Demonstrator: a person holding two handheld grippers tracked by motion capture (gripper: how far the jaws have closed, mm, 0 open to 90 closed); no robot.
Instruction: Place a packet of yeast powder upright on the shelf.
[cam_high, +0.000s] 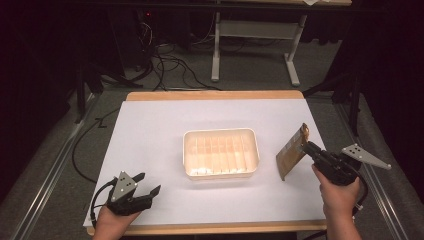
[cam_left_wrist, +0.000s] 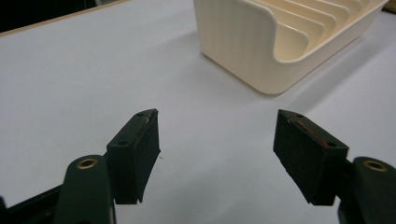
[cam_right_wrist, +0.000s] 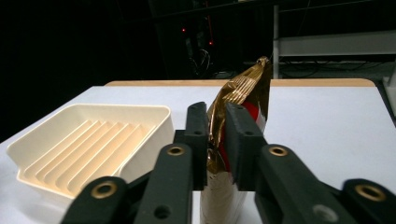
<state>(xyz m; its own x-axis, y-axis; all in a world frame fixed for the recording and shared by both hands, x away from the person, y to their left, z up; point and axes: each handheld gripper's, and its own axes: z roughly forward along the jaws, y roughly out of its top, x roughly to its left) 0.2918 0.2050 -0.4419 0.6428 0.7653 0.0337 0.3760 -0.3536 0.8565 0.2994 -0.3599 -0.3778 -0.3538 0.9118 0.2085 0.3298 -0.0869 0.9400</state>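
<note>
A cream slotted tray (cam_high: 221, 133) sits at the middle of the white table sheet; its inside has several upright dividers (cam_right_wrist: 88, 149). My right gripper (cam_high: 308, 146) is shut on a gold foil packet (cam_high: 291, 151) with a red patch (cam_right_wrist: 252, 112), held on edge just right of the tray and lifted at its far end. The packet (cam_right_wrist: 240, 88) rises between the two black jaws. My left gripper (cam_high: 148, 184) rests open near the front left of the table, with nothing between its fingers (cam_left_wrist: 140, 144). The tray's corner (cam_left_wrist: 243, 51) lies ahead of it to the right.
The white sheet (cam_high: 150, 125) covers a wooden table with its edge (cam_high: 215, 95) showing at the back. Beyond stand a white table frame (cam_high: 255, 45) and loose cables (cam_high: 170, 65) on the grey floor. Metal rails run along both sides.
</note>
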